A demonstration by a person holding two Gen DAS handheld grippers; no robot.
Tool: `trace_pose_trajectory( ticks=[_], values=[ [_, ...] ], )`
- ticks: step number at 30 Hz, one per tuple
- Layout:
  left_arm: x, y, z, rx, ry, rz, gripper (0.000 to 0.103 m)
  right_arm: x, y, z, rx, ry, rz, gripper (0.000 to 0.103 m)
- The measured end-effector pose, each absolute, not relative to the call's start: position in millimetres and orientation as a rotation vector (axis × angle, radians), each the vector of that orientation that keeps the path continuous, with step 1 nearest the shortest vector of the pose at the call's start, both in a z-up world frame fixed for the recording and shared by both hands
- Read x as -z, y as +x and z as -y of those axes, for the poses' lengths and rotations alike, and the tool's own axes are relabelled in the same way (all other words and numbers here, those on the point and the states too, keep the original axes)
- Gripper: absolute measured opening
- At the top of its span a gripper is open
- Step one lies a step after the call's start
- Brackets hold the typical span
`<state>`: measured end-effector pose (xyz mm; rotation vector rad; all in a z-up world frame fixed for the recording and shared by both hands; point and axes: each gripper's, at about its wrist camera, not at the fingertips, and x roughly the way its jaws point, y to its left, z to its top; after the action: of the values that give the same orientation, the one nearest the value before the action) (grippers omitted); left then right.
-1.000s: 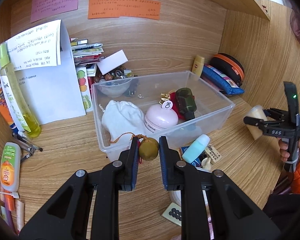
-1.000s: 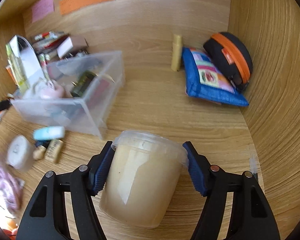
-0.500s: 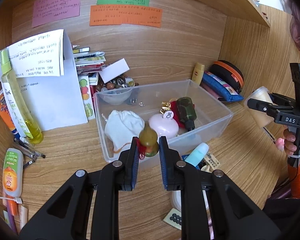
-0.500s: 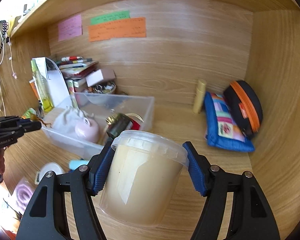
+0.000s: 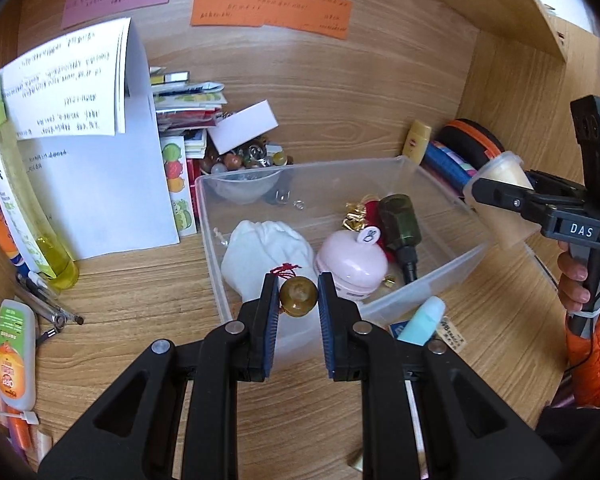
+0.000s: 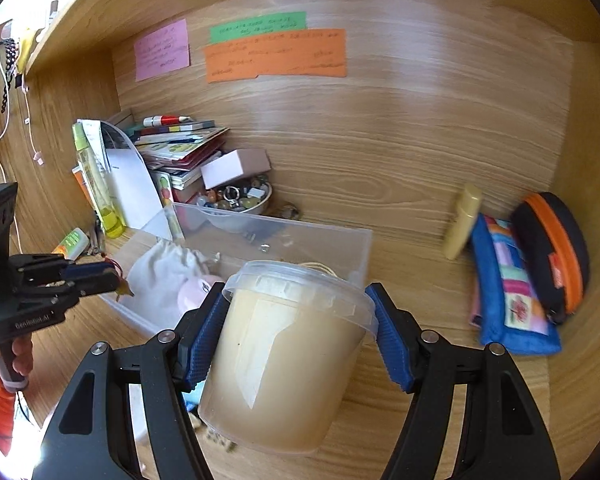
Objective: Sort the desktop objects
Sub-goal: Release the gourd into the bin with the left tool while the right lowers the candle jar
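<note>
From the left wrist camera, going left to right: a yellow-green spray bottle (image 5: 18, 200) stands at the far left beside white printed papers (image 5: 96, 148) on the wooden table (image 5: 140, 300). In the middle sits a clear plastic bin (image 5: 420, 292) holding a white cloth pouch (image 5: 260, 252), a pink round case (image 5: 352, 260) and a dark green bottle (image 5: 400, 224). The left gripper (image 5: 299, 296) has its fingers (image 5: 269, 312) closed on a small olive-brown bead charm (image 5: 298, 295) with a red knotted cord, held above the bin's near wall, in front of the pouch. A pale blue tube (image 5: 424, 320) lies on the table just outside the bin, a detail the other camera does not show. At the right, the right gripper (image 5: 500, 196) is seen from the side.

From the right wrist camera, the left gripper (image 6: 112, 276) appears at the left edge, near the bin's (image 6: 340, 240) left end. In the centre, the right gripper (image 6: 296, 336) has its blue-padded fingers (image 6: 392, 348) clamped on either side of a translucent lidded tub (image 6: 284, 360) of beige contents, held in the air in front of the bin. Only this view fully shows the blue patterned pouch (image 6: 508, 296) and the black case with orange zip (image 6: 552, 248) lying at the right.
</note>
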<state>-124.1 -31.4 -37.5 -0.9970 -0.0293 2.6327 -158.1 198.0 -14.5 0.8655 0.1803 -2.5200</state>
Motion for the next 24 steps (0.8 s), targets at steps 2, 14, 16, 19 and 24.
trace_pose_trajectory(
  ticks=[2,14,16,19,24],
  values=[
    [39.0,-128.2,32.8,-2.635,-1.000,0.036,0.018,18.3,-164.7,-191.5,2.515,0.880,-0.188,0.066],
    [53.8,-151.8,17.9,-2.593,-1.030,0.011,0.019,29.9,-176.5,-170.1,2.530,0.856,-0.250,0.066],
    [53.9,-149.6,15.9,-2.596,-1.015,-0.010,0.019,32.5,-179.8,-166.6,2.541,0.859,-0.264,0.066],
    [54.7,-149.0,16.4,-2.600,-1.004,-0.014,0.019,38.0,-185.4,-163.5,2.528,0.886,-0.267,0.065],
    [56.2,-149.3,17.8,-2.609,-0.999,-0.021,0.024,50.6,-192.1,-156.7,2.521,0.950,-0.332,0.046]
  ],
)
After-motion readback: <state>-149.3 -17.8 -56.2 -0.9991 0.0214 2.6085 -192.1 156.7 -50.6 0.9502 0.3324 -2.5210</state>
